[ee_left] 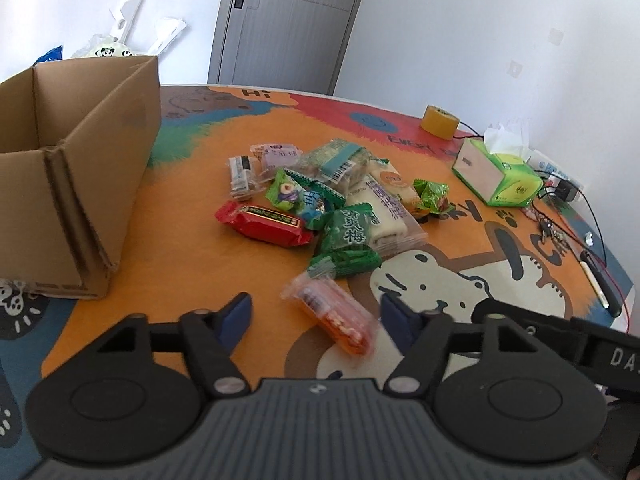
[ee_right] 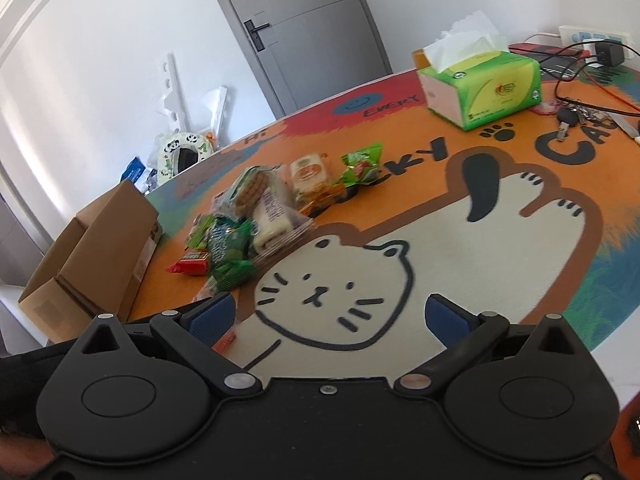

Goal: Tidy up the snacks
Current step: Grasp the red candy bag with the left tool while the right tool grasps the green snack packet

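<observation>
A pile of wrapped snacks (ee_left: 336, 196) lies on the colourful cat mat (ee_left: 180, 248). An orange snack packet (ee_left: 332, 316) lies apart, nearest to me, between the blue pads of my open left gripper (ee_left: 316, 316). An open cardboard box (ee_left: 76, 160) stands at the left. In the right wrist view the snack pile (ee_right: 256, 220) lies left of centre and the box (ee_right: 100, 256) further left. My right gripper (ee_right: 328, 316) is open and empty over the drawn cat face.
A green tissue box (ee_left: 500, 172), a roll of yellow tape (ee_left: 440, 120), keys (ee_right: 568, 116), cables and a power strip (ee_right: 592, 40) sit at the mat's right side. A grey door (ee_left: 288, 20) and white walls are behind. The table edge curves at the right.
</observation>
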`<state>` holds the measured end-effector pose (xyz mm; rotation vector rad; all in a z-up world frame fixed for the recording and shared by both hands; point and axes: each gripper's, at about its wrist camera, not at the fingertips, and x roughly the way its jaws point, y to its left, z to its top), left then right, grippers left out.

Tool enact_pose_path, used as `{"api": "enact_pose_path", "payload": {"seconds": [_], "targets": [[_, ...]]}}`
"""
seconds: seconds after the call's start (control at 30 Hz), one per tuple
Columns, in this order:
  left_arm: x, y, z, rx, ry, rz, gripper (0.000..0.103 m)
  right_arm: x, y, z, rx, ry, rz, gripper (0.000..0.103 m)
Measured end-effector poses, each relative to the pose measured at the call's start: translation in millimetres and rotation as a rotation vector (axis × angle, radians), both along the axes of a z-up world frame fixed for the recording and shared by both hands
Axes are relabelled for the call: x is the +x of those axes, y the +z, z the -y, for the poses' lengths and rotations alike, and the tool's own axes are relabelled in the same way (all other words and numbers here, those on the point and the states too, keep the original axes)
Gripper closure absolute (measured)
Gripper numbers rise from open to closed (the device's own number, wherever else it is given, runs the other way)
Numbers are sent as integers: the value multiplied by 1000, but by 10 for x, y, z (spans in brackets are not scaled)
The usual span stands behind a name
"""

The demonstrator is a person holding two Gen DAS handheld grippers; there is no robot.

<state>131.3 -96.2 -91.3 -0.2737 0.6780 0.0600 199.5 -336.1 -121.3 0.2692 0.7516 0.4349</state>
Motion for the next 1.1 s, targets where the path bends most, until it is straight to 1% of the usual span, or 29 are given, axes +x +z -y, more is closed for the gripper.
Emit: {"api": "enact_pose_path", "payload": {"seconds": [0.07, 0.1, 0.23, 0.33, 0.4, 0.47, 0.53, 0.6, 0.67, 0.77, 0.93, 1.0, 1.1], "targets": [[-17, 22, -42, -10, 10, 1, 49, -10, 9, -29, -3, 6, 2, 0], [-23, 36, -59, -14, 13, 0, 51, -15, 15, -39, -4, 6, 4, 0], [-25, 75, -85, -4, 31, 14, 51, -20, 12, -62, -8, 6, 3, 0], [16, 51, -71, -11, 31, 14, 52, -12, 0, -76, -15, 5, -4, 0], [53, 11, -40, -17, 21, 2, 57, -12, 3, -69, -18, 4, -2, 0], [73, -34, -13, -30, 8, -11, 68, -11, 9, -58, -19, -1, -1, 0], [69, -53, 38, 3, 1, -1, 72, -5, 7, -44, -17, -5, -2, 0], [77, -67, 61, 22, -10, 4, 73, 1, -5, -34, -14, -8, -4, 0], [84, -71, 46, 30, -7, 4, 81, 12, -23, -44, -10, -4, -9, 0], [75, -69, -28, 18, 4, 5, 84, 23, -29, -93, -10, 8, -5, 0], [38, -36, -139, 8, 26, 14, 84, 60, 3, -192, 9, 30, 23, 2], [22, -5, -177, 18, 33, 28, 84, 79, 18, -249, 18, 42, 34, 10], [13, 29, -262, 15, 50, 36, 84, 122, 26, -343, 38, 67, 33, 18]]}}
